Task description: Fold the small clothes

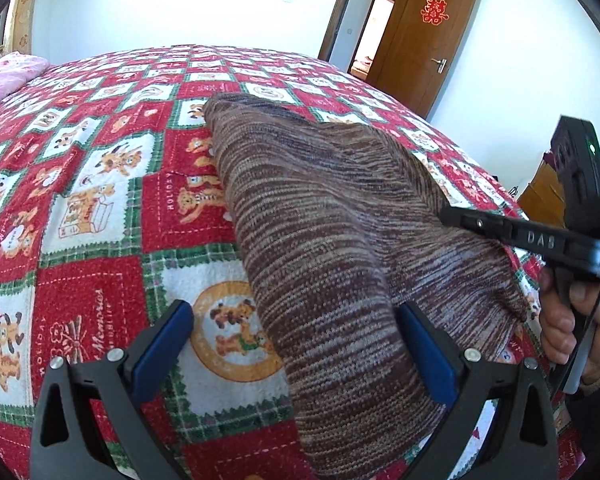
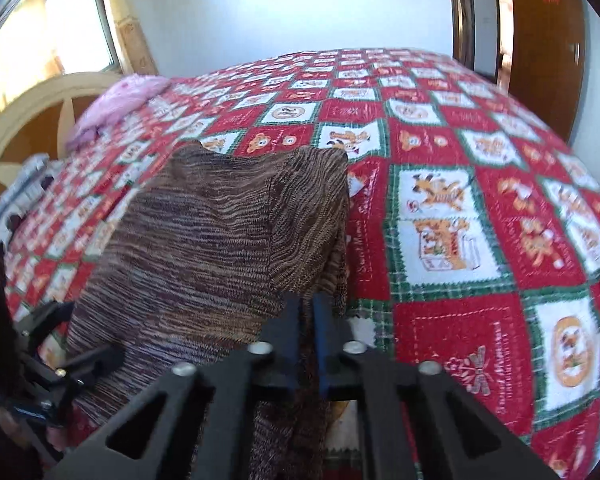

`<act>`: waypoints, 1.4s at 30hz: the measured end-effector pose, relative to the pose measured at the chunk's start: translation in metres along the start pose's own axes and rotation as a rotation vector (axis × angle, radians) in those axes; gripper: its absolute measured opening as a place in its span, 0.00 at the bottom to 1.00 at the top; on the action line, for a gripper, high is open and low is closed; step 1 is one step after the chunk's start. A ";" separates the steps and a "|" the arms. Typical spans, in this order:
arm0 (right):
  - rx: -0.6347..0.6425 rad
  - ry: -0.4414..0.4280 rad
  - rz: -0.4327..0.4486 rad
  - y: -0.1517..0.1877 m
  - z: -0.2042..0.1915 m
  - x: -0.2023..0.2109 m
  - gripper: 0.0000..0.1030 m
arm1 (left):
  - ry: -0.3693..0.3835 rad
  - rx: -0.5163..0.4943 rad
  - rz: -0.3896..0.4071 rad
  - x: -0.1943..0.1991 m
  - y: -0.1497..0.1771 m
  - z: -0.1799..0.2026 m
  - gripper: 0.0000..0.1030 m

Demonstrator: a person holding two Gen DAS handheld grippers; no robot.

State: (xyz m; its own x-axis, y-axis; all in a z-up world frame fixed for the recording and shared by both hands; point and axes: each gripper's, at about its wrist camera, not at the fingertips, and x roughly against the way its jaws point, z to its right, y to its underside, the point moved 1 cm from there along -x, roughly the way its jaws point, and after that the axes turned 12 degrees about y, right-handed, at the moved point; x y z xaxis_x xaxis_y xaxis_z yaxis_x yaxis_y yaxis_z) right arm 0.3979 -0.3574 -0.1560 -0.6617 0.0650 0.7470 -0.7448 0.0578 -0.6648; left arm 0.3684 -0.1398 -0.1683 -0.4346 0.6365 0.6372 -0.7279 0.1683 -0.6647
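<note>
A brown striped knit garment point(image 1: 332, 248) lies on the bed, partly folded over itself. It also shows in the right wrist view point(image 2: 204, 240). My left gripper point(image 1: 296, 316) is open, its blue pads point(image 1: 164, 344) straddling the garment's near left edge just above the bedspread. My right gripper point(image 2: 306, 304) is shut on a lifted edge of the garment and holds it off the bed. In the left wrist view the right gripper point(image 1: 446, 214) reaches in from the right, held by a hand point(image 1: 572, 320).
The bed is covered by a red, white and green checked bedspread point(image 1: 92, 184) with bear prints. A pink pillow point(image 1: 8, 76) lies at the far left by the headboard point(image 2: 20, 136). A wooden door point(image 1: 424, 36) stands open beyond the bed.
</note>
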 end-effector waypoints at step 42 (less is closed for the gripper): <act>-0.035 -0.116 -0.107 0.067 0.007 0.043 0.06 | -0.045 0.024 0.047 0.011 0.005 -0.003 1.00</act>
State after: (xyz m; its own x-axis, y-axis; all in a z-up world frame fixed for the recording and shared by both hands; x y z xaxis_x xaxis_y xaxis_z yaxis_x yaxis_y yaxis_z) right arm 0.3188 -0.3582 -0.1686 -0.5860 -0.0592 0.8082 -0.8093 0.0927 -0.5800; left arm 0.3614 -0.1296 -0.1659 -0.4919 0.6088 0.6223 -0.7182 0.1202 -0.6854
